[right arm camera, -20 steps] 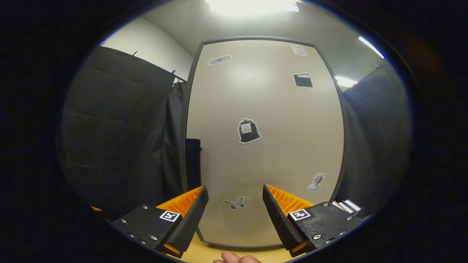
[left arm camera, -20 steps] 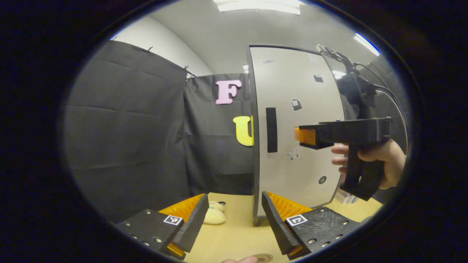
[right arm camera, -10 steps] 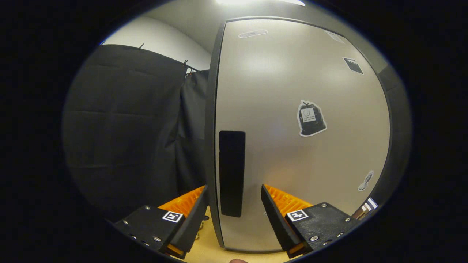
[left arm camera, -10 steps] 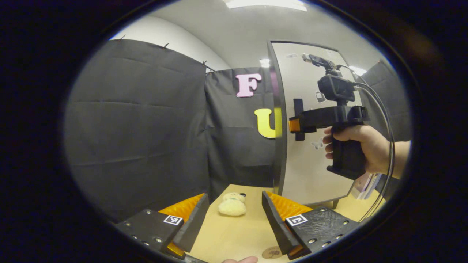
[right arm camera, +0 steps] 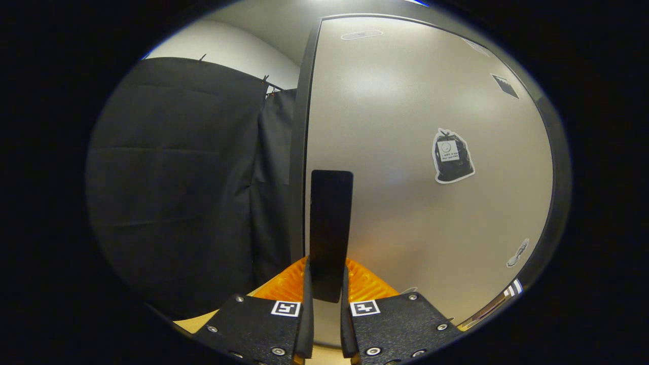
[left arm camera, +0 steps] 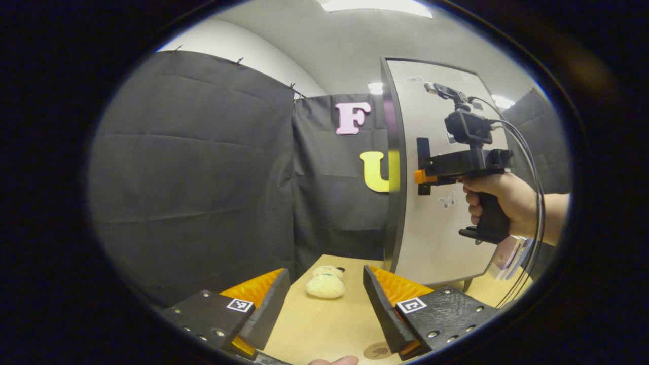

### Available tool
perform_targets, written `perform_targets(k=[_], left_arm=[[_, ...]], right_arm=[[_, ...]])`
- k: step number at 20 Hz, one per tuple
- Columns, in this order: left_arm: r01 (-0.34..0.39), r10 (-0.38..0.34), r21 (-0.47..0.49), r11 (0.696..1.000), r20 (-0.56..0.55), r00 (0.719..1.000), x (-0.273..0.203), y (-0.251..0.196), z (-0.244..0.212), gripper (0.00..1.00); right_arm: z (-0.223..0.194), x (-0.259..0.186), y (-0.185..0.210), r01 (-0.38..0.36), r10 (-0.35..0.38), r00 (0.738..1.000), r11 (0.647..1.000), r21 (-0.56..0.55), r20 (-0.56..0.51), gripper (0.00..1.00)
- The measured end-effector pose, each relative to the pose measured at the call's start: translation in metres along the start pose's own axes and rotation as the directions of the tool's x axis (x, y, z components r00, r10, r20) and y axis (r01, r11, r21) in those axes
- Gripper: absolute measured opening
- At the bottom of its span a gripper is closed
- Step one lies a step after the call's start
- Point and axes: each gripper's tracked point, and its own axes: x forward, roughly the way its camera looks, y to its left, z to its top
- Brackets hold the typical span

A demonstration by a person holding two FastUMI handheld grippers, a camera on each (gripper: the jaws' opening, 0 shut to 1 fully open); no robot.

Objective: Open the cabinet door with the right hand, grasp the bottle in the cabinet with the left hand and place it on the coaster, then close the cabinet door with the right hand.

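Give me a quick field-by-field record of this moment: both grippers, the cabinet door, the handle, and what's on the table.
right gripper: closed on the handle, one finger each side
left gripper: open, holding nothing, above the table
cabinet door: looks shut; bottle not yet reachable
hand: grips the right gripper's grip at the door
coaster: flat on the table near the left gripper, bare
plush toy: on the table beside the cabinet

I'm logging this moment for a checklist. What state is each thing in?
Cabinet door: shut, as far as shows.
Door handle: upright, clamped between the right claw's fingers.
Right claw: shut on the door handle.
Left claw: open, holding nothing.
Coaster: bare, on the table.
Plush toy: lying on the table.
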Motion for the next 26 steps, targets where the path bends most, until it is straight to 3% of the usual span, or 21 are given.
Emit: perform_targets(k=[9,13,16,26], left_arm=[[0.043,-0.042,-0.024,0.999,0.022,0.999,0.000,-0.002,-0.005,0.88],[0.098,-0.098,-0.029,0.995,-0.002,0.995,0.001,-0.002,-0.014,0.87],[0.140,-0.139,0.027,0.990,-0.047,0.989,-0.002,-0.006,-0.016,0.87],[0.135,-0.142,0.128,0.983,0.046,0.989,-0.039,-0.039,0.044,0.87]], right_arm=[[-0.005,-0.016,-0.001,-0.072,0.072,0.997,0.997,-0.014,-0.006,0.19],[-0.006,-0.029,-0.002,-0.075,0.074,0.997,0.997,-0.012,-0.015,0.19],[-0.008,-0.036,-0.005,-0.078,0.078,0.997,0.997,-0.008,-0.022,0.19],[-0.008,-0.084,-0.010,-0.165,0.165,0.986,0.986,0.004,-0.035,0.19]])
